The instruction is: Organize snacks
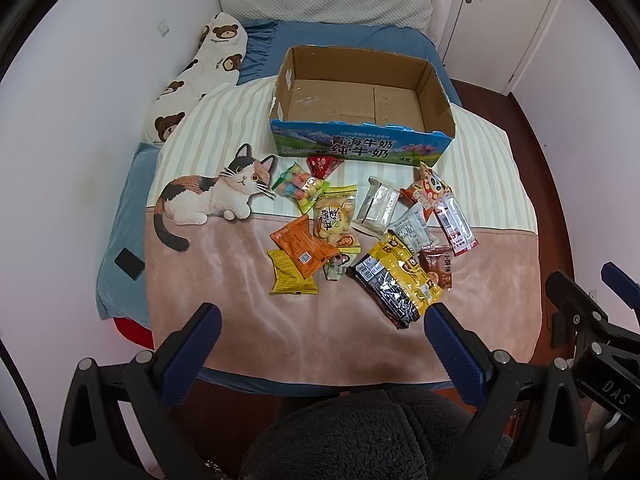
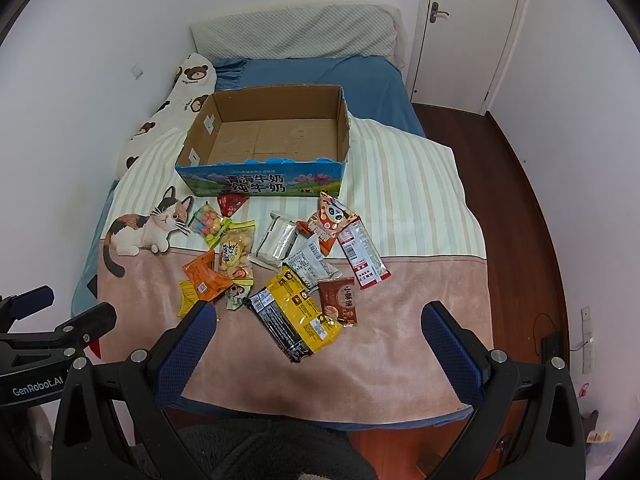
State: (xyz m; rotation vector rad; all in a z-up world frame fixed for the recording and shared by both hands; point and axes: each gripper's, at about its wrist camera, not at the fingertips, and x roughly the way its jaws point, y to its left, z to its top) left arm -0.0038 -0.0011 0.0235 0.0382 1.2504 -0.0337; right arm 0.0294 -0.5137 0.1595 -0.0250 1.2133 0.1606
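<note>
Near the foot edge of the bed (image 1: 120, 216), on the pink part of the cat-print blanket (image 1: 248, 320), lies the scatter of snack packets, and beyond them, toward the pillow end, stands the cardboard box (image 1: 360, 144) with nothing visible inside it. Nearest to both tools is the long yellow-and-black packet (image 1: 396, 280), and the coming move probably turns on it. Its long axis runs diagonally, from the middle of the pile down toward the foot edge and to the right. In the left wrist view its near end sits just beside the right-hand finger of the left tool (image 1: 320, 344); in the right wrist view the same packet (image 2: 296, 316) lies between the two fingers of the right tool (image 2: 318, 340), slightly ahead of them. By that reading the right tool is the better lined up, though it would need to turn to close across the packet's narrow width.

Both tools hover at the foot edge above the blanket, level and pointing toward the box, side by side. Each has its fingers spread wide and holds nothing. The brown packet (image 2: 340, 300) touches the yellow-and-black one on its right. The orange packet (image 1: 304, 248) and yellow packet (image 1: 290, 274) lie to the left, overlapping, nearer the left tool.
</note>
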